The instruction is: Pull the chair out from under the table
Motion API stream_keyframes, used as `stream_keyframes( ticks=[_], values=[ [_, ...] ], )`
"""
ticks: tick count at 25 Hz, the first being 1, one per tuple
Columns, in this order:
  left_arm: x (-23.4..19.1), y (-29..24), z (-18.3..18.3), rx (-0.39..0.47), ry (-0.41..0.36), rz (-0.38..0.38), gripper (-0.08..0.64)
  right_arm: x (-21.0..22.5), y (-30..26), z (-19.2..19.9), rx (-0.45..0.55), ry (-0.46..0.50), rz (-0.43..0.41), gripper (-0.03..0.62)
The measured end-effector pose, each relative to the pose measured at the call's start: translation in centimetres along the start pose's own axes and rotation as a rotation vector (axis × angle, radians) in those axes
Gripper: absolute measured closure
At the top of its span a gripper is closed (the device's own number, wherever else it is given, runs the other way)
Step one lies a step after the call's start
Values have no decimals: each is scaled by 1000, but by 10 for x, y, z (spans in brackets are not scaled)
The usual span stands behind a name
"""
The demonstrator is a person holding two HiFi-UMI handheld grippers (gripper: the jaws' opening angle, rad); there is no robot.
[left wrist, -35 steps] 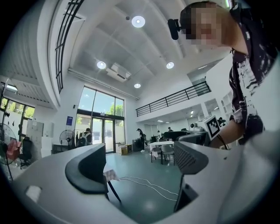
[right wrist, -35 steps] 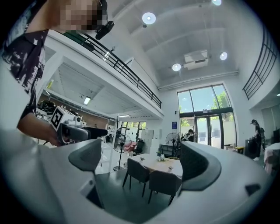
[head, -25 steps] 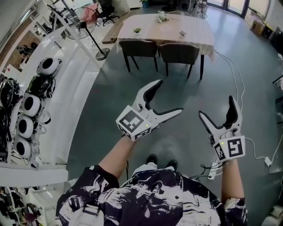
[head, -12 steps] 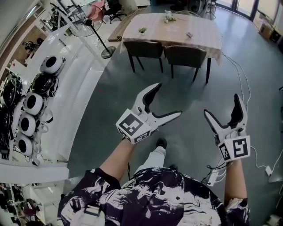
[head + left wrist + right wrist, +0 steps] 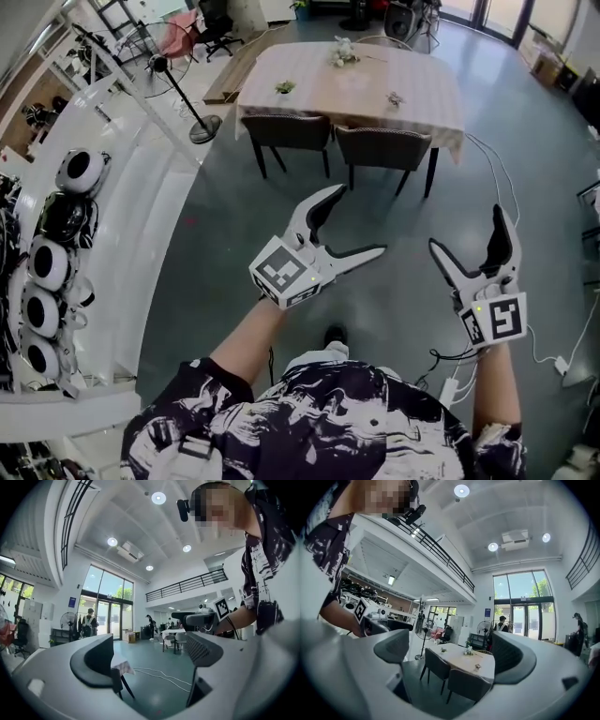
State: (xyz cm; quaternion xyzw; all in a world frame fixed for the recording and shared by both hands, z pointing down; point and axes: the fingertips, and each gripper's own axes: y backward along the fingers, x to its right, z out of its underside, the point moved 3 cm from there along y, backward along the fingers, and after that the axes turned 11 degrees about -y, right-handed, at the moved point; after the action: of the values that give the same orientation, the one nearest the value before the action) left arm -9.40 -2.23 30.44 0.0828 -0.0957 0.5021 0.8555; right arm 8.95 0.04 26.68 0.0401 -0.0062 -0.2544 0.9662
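Observation:
Two dark chairs, the left chair and the right chair, stand tucked under the near side of a table with a light striped cloth, far ahead in the head view. The right gripper view shows the same table with both chairs, the nearer chair lowest in the picture. My left gripper is held in the air well short of the chairs, open and empty. My right gripper hangs further right, also open and empty. Neither touches anything.
A white counter with several round black-and-white devices runs along the left. A standing fan is left of the table. Cables trail over the grey floor at the right. People stand by the far glass doors.
The view has shifted as the person steps forward; the table and chairs sit slightly lower and closer in the picture. Both grippers stay open and held in much the same pose.

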Motion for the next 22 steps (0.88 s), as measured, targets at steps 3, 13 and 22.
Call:
stream_keyframes(
  ticks=[3,13,22],
  values=[
    [-31,-19,7,3,-10,16,97,15,-25,2,-12,8,20,94],
    [-86,-90,22,-30,-20,-7,97,95,-76,15,-44,1,-3,94],
    [-128,-150,43,-104,-40,-73,97,169,-133,33,-53,6,-111,94]
  ],
)
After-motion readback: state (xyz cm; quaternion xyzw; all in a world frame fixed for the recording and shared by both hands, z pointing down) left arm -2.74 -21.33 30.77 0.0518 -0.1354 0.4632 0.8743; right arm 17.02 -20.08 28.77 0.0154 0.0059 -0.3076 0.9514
